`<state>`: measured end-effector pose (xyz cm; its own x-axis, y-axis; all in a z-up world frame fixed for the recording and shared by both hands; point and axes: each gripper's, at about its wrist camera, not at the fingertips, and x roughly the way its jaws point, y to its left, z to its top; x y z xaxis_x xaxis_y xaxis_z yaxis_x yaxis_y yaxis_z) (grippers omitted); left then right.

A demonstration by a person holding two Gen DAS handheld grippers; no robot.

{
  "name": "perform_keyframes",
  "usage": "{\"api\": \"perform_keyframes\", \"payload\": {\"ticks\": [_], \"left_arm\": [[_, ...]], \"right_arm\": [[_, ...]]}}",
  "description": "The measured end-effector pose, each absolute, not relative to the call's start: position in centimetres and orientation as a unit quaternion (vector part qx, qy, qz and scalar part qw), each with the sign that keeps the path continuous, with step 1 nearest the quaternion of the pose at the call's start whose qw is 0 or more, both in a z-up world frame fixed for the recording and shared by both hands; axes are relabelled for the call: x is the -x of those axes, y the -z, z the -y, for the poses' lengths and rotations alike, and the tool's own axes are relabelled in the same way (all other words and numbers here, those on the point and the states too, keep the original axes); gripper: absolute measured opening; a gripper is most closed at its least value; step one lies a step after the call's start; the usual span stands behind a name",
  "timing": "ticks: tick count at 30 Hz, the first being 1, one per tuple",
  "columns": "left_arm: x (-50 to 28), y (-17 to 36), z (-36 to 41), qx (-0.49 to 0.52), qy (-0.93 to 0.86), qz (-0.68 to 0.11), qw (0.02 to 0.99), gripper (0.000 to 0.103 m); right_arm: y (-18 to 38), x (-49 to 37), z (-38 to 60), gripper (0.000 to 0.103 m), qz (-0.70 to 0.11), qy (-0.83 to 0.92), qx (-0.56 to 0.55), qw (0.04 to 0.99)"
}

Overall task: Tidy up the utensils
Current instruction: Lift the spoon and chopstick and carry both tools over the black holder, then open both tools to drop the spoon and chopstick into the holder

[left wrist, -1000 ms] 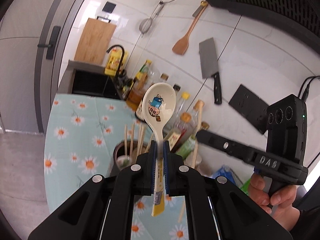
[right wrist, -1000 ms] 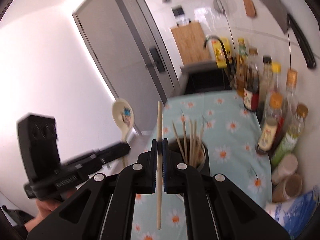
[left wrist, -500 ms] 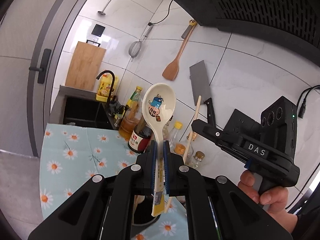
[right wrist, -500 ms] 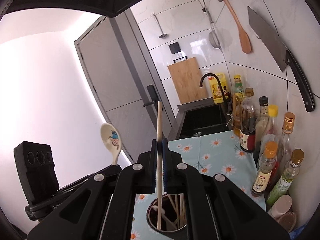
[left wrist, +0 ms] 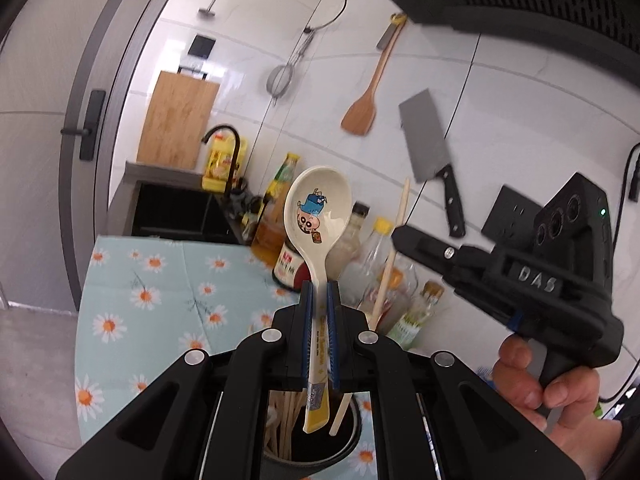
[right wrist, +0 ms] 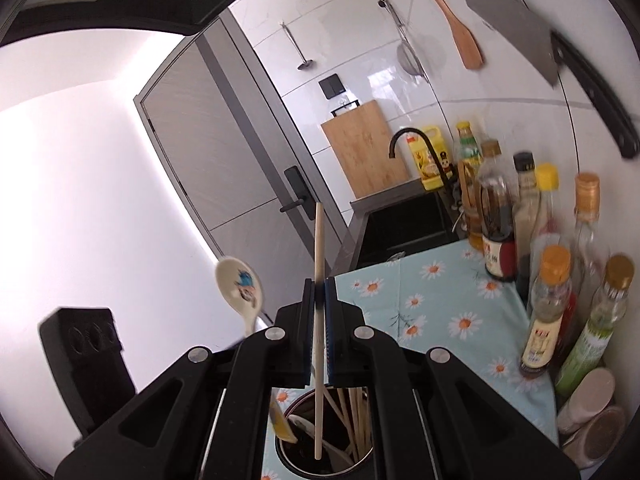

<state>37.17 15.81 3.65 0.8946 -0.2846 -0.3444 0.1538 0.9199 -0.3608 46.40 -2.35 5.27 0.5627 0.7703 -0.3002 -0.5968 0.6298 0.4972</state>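
My left gripper point(left wrist: 319, 292) is shut on a cream ceramic spoon point(left wrist: 317, 216) with a cartoon print, held upright, its yellow handle tip hanging just over a dark round utensil holder point(left wrist: 352, 446) with several chopsticks in it. My right gripper point(right wrist: 319, 288) is shut on a single wooden chopstick point(right wrist: 319, 240), held upright with its lower end inside the holder's mouth point(right wrist: 288, 460). The spoon also shows in the right wrist view point(right wrist: 240, 284); the chopstick shows in the left wrist view point(left wrist: 394, 252), as does the right gripper point(left wrist: 404, 236).
A daisy-print cloth point(left wrist: 160, 280) covers the counter. Sauce and oil bottles point(right wrist: 548, 312) line the wall on the right. A black sink point(right wrist: 404, 228) and faucet lie beyond. A cleaver point(left wrist: 430, 148), a wooden spatula point(left wrist: 366, 100) and a strainer hang on the tiled wall.
Both grippers have come down over the holder. The spoon's handle tip and the chopstick's lower end now sit at the holder's mouth. Both stay gripped.
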Motion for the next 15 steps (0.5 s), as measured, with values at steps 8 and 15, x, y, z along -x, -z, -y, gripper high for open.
{"api": "perform_keyframes", "payload": {"ticks": [8,15], "left_arm": [[-37.4,-0.7,-15.4,0.157,0.106,-0.225,0.956,0.006],[-36.8,-0.1,-15.6,0.171,0.092,-0.235,0.952,0.018]], "right_arm": [[-3.0,-46.1,1.5,0.006,-0.27,-0.386,-0.166,0.866],[-2.2,-46.0,1.0,0.009,-0.301,-0.386,-0.16,0.857]]}}
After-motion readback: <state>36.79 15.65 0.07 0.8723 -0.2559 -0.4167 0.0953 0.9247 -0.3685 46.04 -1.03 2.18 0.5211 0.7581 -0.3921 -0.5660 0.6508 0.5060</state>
